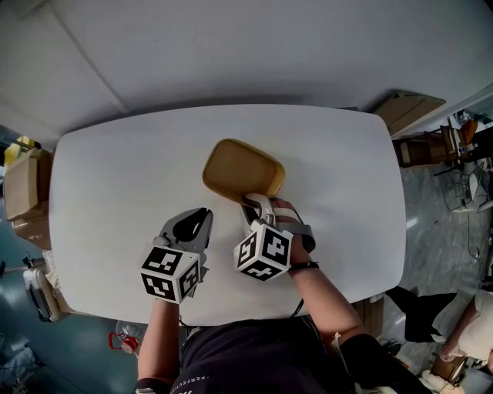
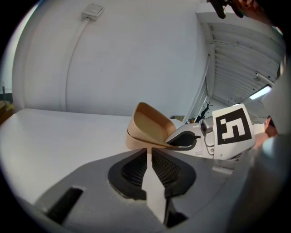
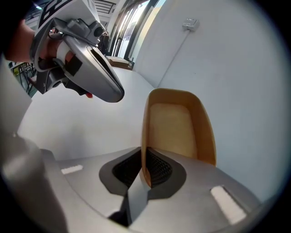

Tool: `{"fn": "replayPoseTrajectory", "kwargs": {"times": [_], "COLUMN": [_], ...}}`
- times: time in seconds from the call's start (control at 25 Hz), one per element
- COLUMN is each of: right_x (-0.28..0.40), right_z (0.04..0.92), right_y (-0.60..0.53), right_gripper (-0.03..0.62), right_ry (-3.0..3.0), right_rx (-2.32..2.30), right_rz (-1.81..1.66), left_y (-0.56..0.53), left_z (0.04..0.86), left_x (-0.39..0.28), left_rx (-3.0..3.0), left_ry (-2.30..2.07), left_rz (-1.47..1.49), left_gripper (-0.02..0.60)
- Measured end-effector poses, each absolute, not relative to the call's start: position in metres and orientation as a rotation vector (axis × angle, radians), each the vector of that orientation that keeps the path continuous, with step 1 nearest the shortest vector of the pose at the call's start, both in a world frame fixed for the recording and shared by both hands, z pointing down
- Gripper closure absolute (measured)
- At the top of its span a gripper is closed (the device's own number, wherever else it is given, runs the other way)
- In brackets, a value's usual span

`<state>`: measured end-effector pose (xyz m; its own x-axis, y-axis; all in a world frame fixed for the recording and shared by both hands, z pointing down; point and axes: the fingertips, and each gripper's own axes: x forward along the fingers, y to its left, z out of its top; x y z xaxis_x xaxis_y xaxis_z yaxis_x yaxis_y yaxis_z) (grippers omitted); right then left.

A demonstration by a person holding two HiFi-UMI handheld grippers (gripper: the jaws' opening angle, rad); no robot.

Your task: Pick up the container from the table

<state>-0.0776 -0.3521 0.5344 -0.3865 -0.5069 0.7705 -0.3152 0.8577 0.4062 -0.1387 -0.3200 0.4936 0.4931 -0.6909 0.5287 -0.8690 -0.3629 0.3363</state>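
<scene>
A tan, rounded-rectangle container (image 1: 239,171) is on the white table (image 1: 115,177) near its middle. My right gripper (image 1: 258,204) is at the container's near edge. In the right gripper view the right gripper (image 3: 144,170) is shut on the thin rim, and the container's (image 3: 175,127) inside faces the camera. In the left gripper view the container (image 2: 148,125) looks tilted, with its open side showing and the right gripper's finger (image 2: 184,139) at its rim. My left gripper (image 1: 199,219) hangs over the table to the left of the container, apart from it. Its jaws (image 2: 147,152) are shut with nothing between them.
Cardboard boxes (image 1: 23,185) stand on the floor past the table's left edge. Wooden furniture (image 1: 431,142) is beyond its right edge, and a seated person (image 1: 470,323) is at the lower right. A cable and box (image 2: 93,9) run up the wall behind the table.
</scene>
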Motion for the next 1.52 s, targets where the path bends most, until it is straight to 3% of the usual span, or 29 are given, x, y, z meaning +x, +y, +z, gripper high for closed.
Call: {"fn": "replayPoseTrajectory", "kwargs": {"times": [0.72, 1.52], "right_x": [-0.072, -0.072], "right_z": [0.506, 0.46], "right_y": [-0.333, -0.234], "right_gripper": [0.569, 0.569], "right_ry": [-2.087, -2.344], "right_rx": [0.66, 0.729], "right_rz": [-0.118, 0.175], "left_y": [-0.294, -0.202], "left_z": [0.473, 0.44], "left_x": [-0.145, -0.157], "left_rx": [2.19, 2.247], "left_ry": [-1.352, -1.452], "left_rz": [0.379, 0.286], "left_gripper": [0.558, 0.566]}}
